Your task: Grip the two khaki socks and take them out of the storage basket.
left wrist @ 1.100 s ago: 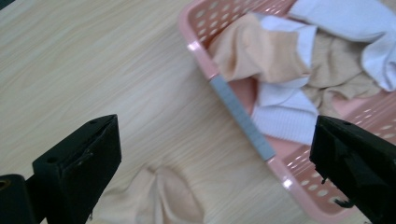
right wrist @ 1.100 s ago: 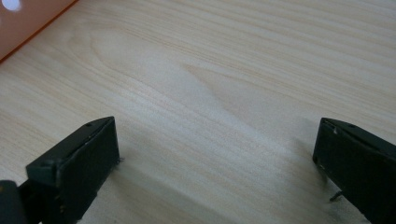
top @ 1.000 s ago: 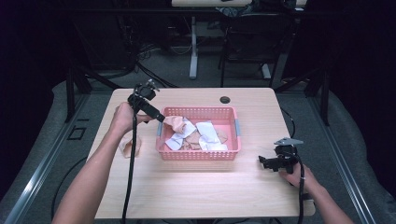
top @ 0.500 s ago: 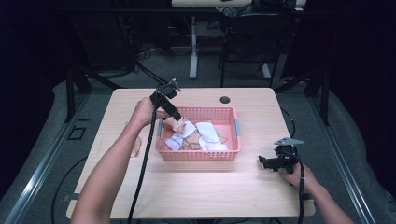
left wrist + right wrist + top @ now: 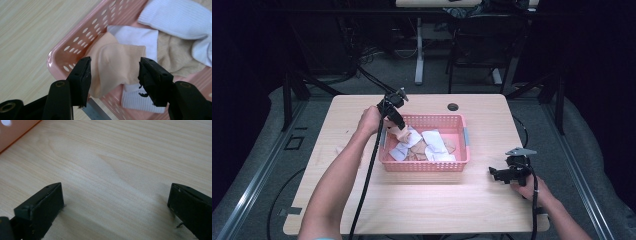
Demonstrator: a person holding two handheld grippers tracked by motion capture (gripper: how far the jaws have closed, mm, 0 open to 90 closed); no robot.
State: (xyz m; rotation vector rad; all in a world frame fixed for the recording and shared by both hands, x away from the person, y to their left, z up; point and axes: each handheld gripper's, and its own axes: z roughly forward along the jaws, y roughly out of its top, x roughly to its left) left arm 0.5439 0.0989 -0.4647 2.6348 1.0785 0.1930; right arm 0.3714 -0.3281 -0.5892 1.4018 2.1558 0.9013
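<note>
High view, table (image 5: 362, 200): a light wood top is seen from above, with a small dark round hole (image 5: 453, 106) set near its far edge.
Basket (image 5: 424, 166): a pink perforated basket is placed near the middle of the table; in the left gripper view its near corner (image 5: 60, 56) is seen just ahead of the jaws.
Basket contents: white socks (image 5: 435, 137) and a beige sock (image 5: 172, 53) are piled loosely inside.
Left arm: the forearm is extended from the bottom edge to the basket's left end, and the cable is trailed back along it.
Peach sock (image 5: 112, 66): it is draped at the basket's near-left corner, partly over the rim, resting on a white sock (image 5: 135, 37).
Left gripper (image 5: 396, 122): it is held over the basket's left end, angled downward. The jaws are spread, one on each side of the peach sock; the left jaw is seen right at the fabric, and a narrow gap is seen at the right jaw.
Right gripper (image 5: 499, 174): it is rested on the table to the right of the basket, near the front corner. The jaws are spread wide over bare wood (image 5: 112, 177), with nothing between them.
</note>
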